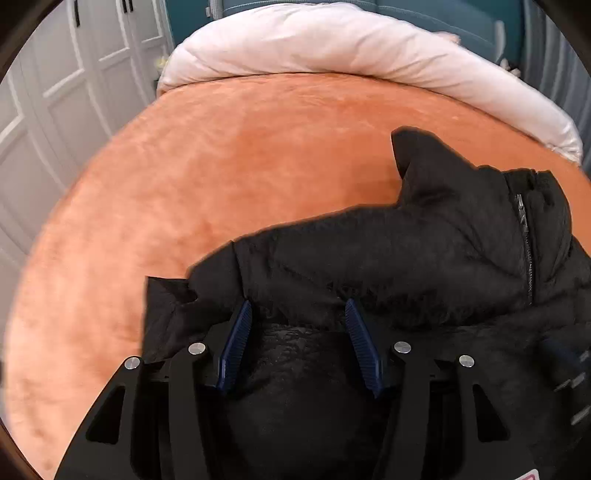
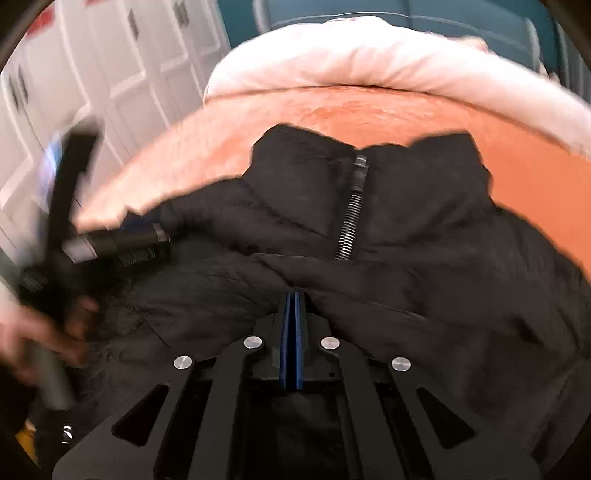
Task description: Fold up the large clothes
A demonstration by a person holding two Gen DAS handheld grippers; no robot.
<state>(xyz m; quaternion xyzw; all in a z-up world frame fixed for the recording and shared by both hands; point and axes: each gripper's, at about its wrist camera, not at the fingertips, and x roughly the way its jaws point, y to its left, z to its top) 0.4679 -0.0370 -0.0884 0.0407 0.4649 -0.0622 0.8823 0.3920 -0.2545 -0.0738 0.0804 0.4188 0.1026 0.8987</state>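
Observation:
A black puffer jacket lies on the orange bed cover, collar and zipper toward the pillow end. My left gripper is open, its blue pads spread over a fold of jacket fabric near a sleeve end. In the right wrist view the jacket fills the middle, zipper running up to the collar. My right gripper is shut, its blue pads pressed together on a fold of the jacket below the zipper. The left gripper's body shows blurred at left.
A white duvet lies rolled along the far end of the bed. White wardrobe doors stand to the left. A teal headboard is behind the duvet. A hand shows blurred at the left edge.

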